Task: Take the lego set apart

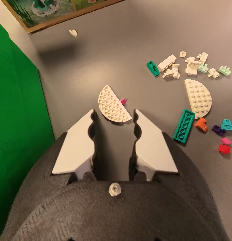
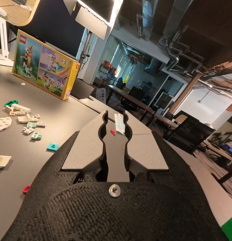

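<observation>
White half-round plate [image 1: 113, 105], teal long plate [image 1: 183, 125], orange [image 1: 201, 124], purple [image 1: 217, 129], pink [image 1: 225, 141] and red [image 1: 224, 149] bricks on grey table [image 1: 112, 58]; yellow box [image 2: 43, 66]

**Lego bits all over the grey table**

The left gripper [image 1: 114, 112] has its two fingers apart with nothing between them. Just past its tips a white half-round plate [image 1: 112, 105] lies upside down, with a tiny pink piece [image 1: 123, 101] touching its straight side. Near the right edge lie another white half-round plate [image 1: 198, 99], a long teal plate [image 1: 184, 126] and many small bricks.
</observation>
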Motion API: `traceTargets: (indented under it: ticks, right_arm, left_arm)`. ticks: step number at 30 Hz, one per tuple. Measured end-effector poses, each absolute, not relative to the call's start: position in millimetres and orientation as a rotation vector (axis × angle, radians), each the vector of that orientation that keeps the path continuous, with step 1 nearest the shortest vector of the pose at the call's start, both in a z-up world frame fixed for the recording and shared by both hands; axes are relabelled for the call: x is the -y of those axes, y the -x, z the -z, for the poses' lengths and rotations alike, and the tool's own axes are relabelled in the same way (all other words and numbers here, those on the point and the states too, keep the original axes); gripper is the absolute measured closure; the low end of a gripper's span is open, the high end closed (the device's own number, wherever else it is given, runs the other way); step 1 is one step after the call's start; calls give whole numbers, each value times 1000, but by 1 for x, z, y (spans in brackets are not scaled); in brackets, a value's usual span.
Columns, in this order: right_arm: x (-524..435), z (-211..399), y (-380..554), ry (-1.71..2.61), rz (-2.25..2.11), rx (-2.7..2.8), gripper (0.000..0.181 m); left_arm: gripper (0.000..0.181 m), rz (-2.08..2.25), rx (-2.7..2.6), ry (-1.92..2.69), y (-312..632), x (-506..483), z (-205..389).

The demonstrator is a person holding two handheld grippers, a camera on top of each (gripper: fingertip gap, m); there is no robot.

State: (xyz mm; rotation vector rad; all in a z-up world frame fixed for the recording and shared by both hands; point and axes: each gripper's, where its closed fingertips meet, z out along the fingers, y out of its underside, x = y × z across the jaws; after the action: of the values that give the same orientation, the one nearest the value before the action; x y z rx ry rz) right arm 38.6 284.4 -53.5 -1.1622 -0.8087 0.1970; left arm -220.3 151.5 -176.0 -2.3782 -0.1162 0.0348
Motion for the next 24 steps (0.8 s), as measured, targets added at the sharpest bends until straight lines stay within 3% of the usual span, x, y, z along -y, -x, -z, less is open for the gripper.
traceTargets:
  ticks: [2,12,24]
  right_arm:
    - [-284,55,-37,1165,-201,817,160]
    - [-276,54,-29,1135,-189,866,160]
    - [-270,65,-17,1148,-206,958,160]
  left_arm:
    - [140,-37,115,2374,222,-153,175]
    - [146,-64,3,2332,212,-155,168]
    - [147,260,-265,2286,145,-157,173]
